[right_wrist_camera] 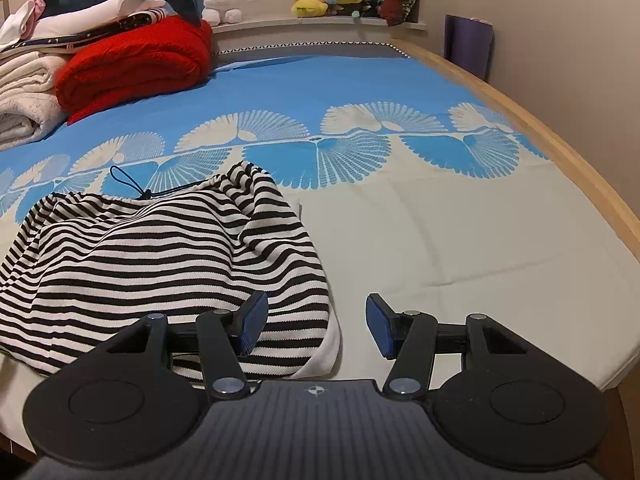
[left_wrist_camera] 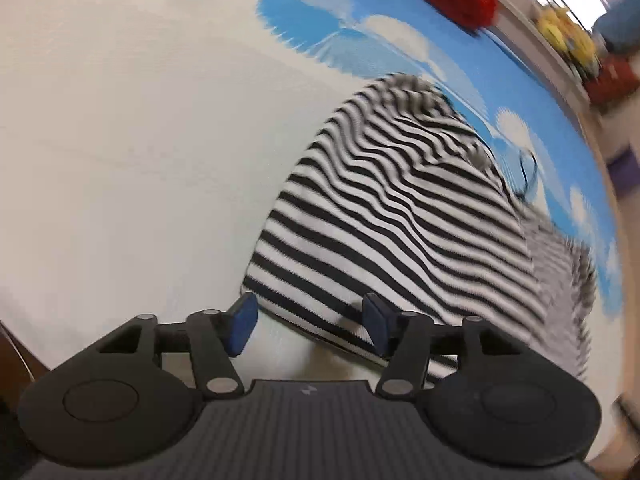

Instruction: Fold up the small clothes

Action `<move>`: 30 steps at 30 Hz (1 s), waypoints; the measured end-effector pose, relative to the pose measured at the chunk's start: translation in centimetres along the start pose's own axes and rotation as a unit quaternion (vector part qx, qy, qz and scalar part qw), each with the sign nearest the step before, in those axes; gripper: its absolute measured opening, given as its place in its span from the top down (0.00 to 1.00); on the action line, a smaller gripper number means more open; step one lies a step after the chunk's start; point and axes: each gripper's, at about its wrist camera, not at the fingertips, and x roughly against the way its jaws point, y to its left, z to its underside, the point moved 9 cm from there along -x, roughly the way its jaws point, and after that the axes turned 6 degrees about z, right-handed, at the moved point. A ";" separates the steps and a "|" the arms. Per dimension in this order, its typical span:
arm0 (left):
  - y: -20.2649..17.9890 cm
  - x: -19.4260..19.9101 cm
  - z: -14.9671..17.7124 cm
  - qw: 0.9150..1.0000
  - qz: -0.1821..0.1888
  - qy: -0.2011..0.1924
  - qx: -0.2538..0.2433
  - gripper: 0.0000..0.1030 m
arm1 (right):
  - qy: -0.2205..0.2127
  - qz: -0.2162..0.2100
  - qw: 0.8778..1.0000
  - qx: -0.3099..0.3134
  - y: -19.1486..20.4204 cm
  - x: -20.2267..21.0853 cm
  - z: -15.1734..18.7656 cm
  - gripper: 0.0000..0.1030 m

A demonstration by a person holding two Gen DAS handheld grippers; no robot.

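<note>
Honestly this fold looks like it's barely under way. The striped garment (right_wrist_camera: 160, 264) is a black-and-white thing with a drawstring (right_wrist_camera: 136, 188) at its far end, lying in a lumpy, rumpled heap on the pale part of the bedsheet (right_wrist_camera: 440, 240), just short of the blue fan-pattern band. No crisp edges, no flat layers, so if there's a fold in there it isn't a tidy one. The left gripper (left_wrist_camera: 310, 326) hangs over the near hem of the cloth with its jaws apart; one blue pad sits over the stripes and the other over bare sheet, and neither pad looks pressed into the fabric, so it isn't holding anything. That view is pretty smeared, so the finer detail is hard to read. The right gripper (right_wrist_camera: 316, 326) is also spread open at the garment's near corner, one pad over the striped edge and the other over the sheet, nothing pinched. The red blanket (right_wrist_camera: 136, 64) and the stack of folded linens (right_wrist_camera: 24, 96) at the head of the bed look like bedding, not part of this job. What's left, by the look of it: smoothing the piece flat, then the actual folds.
</note>
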 end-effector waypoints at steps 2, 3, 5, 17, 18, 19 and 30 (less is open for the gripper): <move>0.7 -0.6 0.1 0.999 0.010 0.017 0.037 0.39 | 0.002 0.001 1.000 -0.001 -0.1 -0.1 -0.1 0.45; 1.0 -0.9 0.1 0.999 0.010 0.023 0.048 0.39 | 0.003 0.002 1.000 -0.004 -0.2 -0.2 -0.1 0.45; 1.3 -1.5 0.0 0.998 0.003 0.029 0.060 0.39 | 0.005 0.003 1.000 -0.008 -0.4 -0.3 -0.2 0.45; 0.8 -3.0 -0.4 0.997 -0.035 0.004 0.070 0.71 | 0.074 0.068 0.994 -0.041 -3.2 -2.9 1.5 0.45; 0.5 -2.8 -0.6 0.997 -0.044 -0.002 0.059 0.90 | 0.082 0.075 0.993 -0.048 -3.6 -3.2 1.6 0.45; 0.1 -2.5 -0.9 0.998 -0.051 -0.013 0.045 0.93 | 0.086 0.079 0.992 -0.053 -3.9 -3.4 1.8 0.45; -14.4 4.2 -2.9 0.966 -0.106 -0.150 -0.180 0.95 | 0.048 0.149 0.979 -0.134 -11.2 -3.0 -0.4 0.45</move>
